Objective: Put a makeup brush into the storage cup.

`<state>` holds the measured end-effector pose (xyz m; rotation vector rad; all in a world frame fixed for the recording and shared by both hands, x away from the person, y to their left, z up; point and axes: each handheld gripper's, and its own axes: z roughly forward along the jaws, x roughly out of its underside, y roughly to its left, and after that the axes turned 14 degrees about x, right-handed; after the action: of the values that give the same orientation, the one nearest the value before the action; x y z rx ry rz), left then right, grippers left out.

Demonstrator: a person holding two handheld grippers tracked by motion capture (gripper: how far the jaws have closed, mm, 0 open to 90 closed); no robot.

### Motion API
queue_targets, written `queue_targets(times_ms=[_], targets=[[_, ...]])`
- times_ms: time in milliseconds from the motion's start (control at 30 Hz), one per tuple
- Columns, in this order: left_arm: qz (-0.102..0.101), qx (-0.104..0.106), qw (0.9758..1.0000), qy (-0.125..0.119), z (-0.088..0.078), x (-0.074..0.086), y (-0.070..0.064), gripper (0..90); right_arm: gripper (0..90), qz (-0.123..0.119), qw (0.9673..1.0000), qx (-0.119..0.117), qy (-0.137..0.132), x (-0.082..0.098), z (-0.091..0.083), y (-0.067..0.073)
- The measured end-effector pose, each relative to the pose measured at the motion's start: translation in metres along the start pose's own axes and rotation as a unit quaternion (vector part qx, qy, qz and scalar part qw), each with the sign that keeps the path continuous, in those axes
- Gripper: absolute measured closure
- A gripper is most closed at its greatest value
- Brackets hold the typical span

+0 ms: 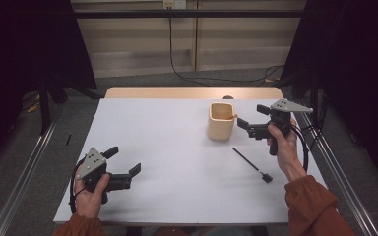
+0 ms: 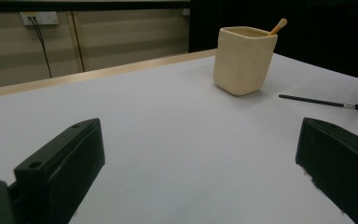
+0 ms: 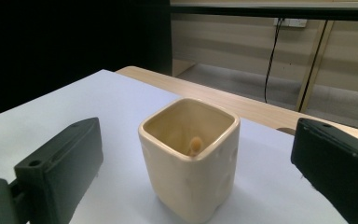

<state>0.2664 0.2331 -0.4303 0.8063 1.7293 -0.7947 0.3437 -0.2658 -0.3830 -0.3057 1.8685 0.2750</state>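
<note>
Left gripper (image 1: 125, 161) sits near the tabletop's (image 1: 167, 157) near-left corner, held in the person's left hand (image 1: 91, 194), jaws spread wide, nothing between them. The hand's wrist and orange sleeve are cut off at the bottom edge of the high view. In the left gripper view both jaws are cropped at the lower corners, bare white surface between them.

Black brush (image 1: 252, 164) lies flat toward the near-right part of the tabletop, angled, bristle end nearer the person; bristles too small to make out. In the left gripper view it (image 2: 326, 103) lies to the right of the cup, apart from it.

Right gripper (image 1: 248, 118) is held above the right edge, in the right hand (image 1: 283, 145), jaws released and wide, pointing at the cream cup (image 1: 221, 120) and just beside it, gripping nothing. Whether a jaw touches the cup, cannot tell.

Cup stands upright toward the far-right part of the tabletop. A wooden stick (image 2: 278, 26) leans in it, tip poking over the rim; the rest is hidden by the cup wall. In the right gripper view the cup (image 3: 191, 168) stands between the jaws, base cut off, the stick tip (image 3: 195, 144) blurred inside.

Wooden strip (image 1: 192, 92) runs along the far edge.
</note>
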Motion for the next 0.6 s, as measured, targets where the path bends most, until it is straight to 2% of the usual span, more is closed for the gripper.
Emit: queue_targets(times_ms=[400, 500, 600], targets=[[0.001, -0.003, 1.0000, 0.001, -0.003, 0.001, -0.002, 1.4, 1.9, 0.000, 0.9999, 0.011, 0.002, 0.017, -0.023, -0.004], [-0.001, -0.002, 1.0000, 0.003, -0.004, 0.002, -0.003, 1.2, 2.2, 0.001, 0.9998, 0.020, 0.002, 0.023, -0.026, -0.002], [-0.002, -0.001, 1.0000, 0.005, -0.003, 0.003, -0.003, 1.2, 2.2, -0.002, 0.9998, 0.019, 0.002, 0.030, -0.029, 0.002]])
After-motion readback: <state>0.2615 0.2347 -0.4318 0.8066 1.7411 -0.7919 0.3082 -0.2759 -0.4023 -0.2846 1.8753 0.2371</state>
